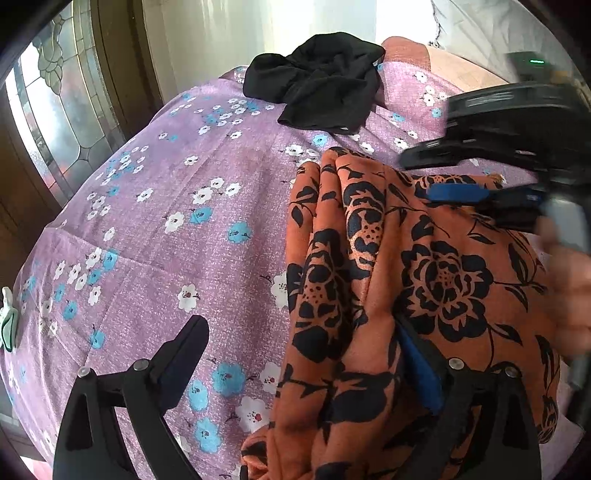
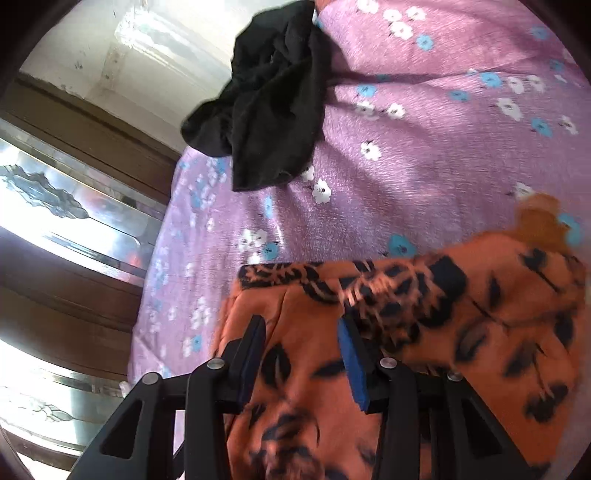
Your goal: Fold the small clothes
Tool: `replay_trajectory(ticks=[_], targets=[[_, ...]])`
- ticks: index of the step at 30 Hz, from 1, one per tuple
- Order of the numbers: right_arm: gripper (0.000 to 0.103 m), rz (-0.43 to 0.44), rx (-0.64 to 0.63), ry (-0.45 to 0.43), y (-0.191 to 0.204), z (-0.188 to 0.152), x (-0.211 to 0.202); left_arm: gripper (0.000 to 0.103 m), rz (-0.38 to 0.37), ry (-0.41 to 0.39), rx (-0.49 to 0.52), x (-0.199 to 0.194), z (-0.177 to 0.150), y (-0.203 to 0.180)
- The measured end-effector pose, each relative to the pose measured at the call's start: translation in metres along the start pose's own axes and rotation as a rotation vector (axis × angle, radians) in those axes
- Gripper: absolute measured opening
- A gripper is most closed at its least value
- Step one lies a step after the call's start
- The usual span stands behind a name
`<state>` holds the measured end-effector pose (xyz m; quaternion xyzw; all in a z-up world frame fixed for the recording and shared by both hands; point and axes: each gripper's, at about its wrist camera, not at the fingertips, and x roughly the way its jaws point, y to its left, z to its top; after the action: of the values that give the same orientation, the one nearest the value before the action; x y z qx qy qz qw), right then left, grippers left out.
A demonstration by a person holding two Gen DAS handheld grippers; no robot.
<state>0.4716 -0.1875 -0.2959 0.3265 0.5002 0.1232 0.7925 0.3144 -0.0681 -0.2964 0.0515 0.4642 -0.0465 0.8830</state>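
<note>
An orange garment with black flowers [image 1: 406, 277] lies bunched on the purple flowered bedsheet [image 1: 177, 206]. My left gripper [image 1: 299, 332] is open; its left finger is over the bare sheet and its right finger rests on the orange cloth. My right gripper [image 2: 303, 336] is open just above the same garment [image 2: 461, 306], with cloth showing between its fingers. It also shows in the left wrist view [image 1: 436, 177], blurred, over the garment's far right part. A crumpled black garment [image 1: 317, 81] lies further back on the bed, also in the right wrist view [image 2: 269, 99].
A wooden door with leaded glass panels [image 1: 55, 122] stands beyond the bed's left edge. A white curtain [image 1: 229, 29] hangs behind the bed. A pale green object [image 1: 8, 321] sits at the bed's left edge.
</note>
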Motion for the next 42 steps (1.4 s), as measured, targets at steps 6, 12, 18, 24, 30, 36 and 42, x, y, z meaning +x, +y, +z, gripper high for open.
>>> replay_trajectory(ticks=[6,12,18,24,30,36,42], targets=[[0.045,-0.010,-0.020,-0.082,-0.010,-0.043,-0.068,0.098,-0.005,0.002,-0.006,-0.001,-0.001,0.001],[0.045,-0.121,-0.013,-0.111,-0.030,-0.095,-0.109,0.098,0.002,-0.001,-0.010,-0.003,-0.002,0.001],[0.045,-0.093,0.010,-0.127,-0.061,-0.124,-0.106,0.099,0.021,-0.018,0.004,-0.003,-0.004,-0.004],[0.046,-0.088,-0.008,-0.124,-0.061,-0.122,-0.102,0.103,0.039,-0.039,0.014,-0.001,-0.005,-0.004],[0.048,-0.132,-0.066,-0.128,-0.052,-0.124,-0.099,0.103,0.050,-0.052,0.026,-0.002,-0.006,-0.006],[0.048,-0.136,-0.066,-0.122,-0.051,-0.123,-0.099,0.103,0.051,-0.057,0.014,-0.003,-0.007,-0.005],[0.048,-0.145,-0.047,-0.125,-0.050,-0.125,-0.102,0.103,0.042,-0.070,0.021,-0.004,-0.009,-0.004]])
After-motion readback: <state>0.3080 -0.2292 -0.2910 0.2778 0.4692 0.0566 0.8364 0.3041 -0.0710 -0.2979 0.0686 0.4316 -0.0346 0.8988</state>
